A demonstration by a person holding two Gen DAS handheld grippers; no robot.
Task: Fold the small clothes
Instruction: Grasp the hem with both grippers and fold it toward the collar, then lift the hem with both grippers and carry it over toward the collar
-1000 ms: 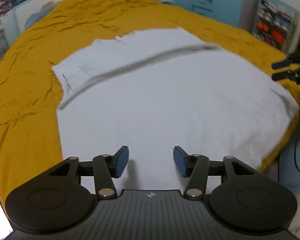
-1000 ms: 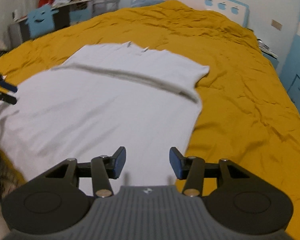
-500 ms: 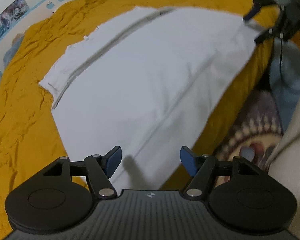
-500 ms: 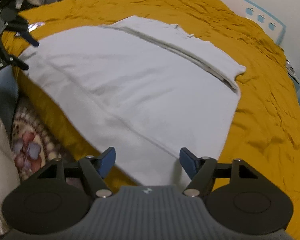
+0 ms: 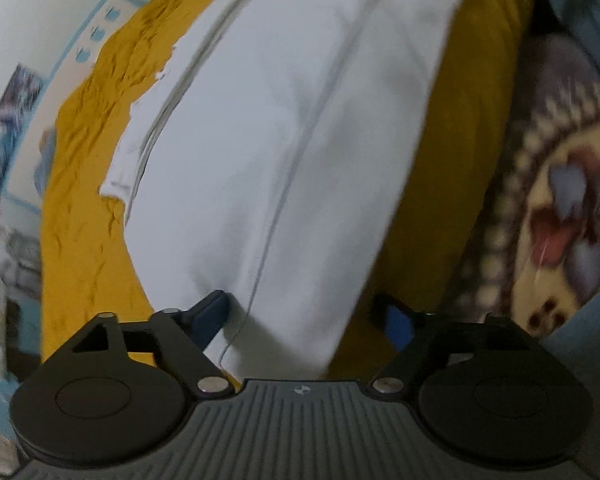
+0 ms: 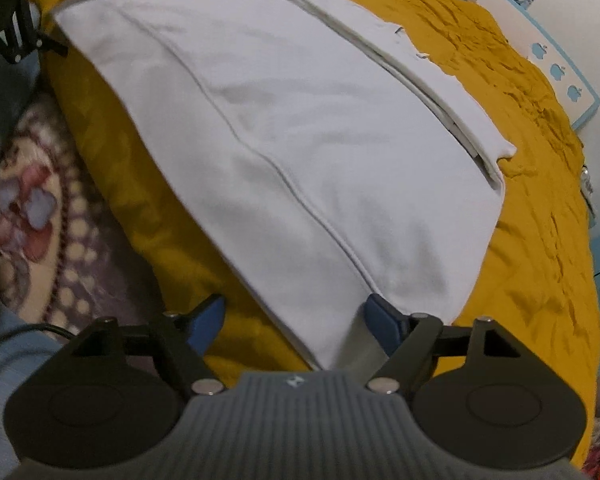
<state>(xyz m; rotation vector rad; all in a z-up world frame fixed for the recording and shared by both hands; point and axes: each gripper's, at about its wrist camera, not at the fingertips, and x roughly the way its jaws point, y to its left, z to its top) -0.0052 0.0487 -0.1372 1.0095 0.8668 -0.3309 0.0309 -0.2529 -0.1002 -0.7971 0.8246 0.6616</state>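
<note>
While I watch both wrist feeds, these are my notes:

Garment: white shirt lies flat on the yellow bedspread, folded over itself, its near hem at the bed edge just ahead of both sets of jaws.
Long axis: it runs side to side between my two grippers, along the bed edge; a seam line follows it, and a narrower folded strip shows along the far side.
Left gripper: jaws spread wide and opening, pads not pressing; the shirt's near corner sits between them, nearer the left pad.
Right gripper: jaws apart and opening, the other near corner between them, touching nothing that I can see for sure.
Beyond the jaws: patterned rug below the bed edge; in the right feed my other gripper shows at the far corner.
Change since a second ago: both jaws were narrower then, and the views faced across the bed; now they tilt down at the hem and have rolled.
</note>
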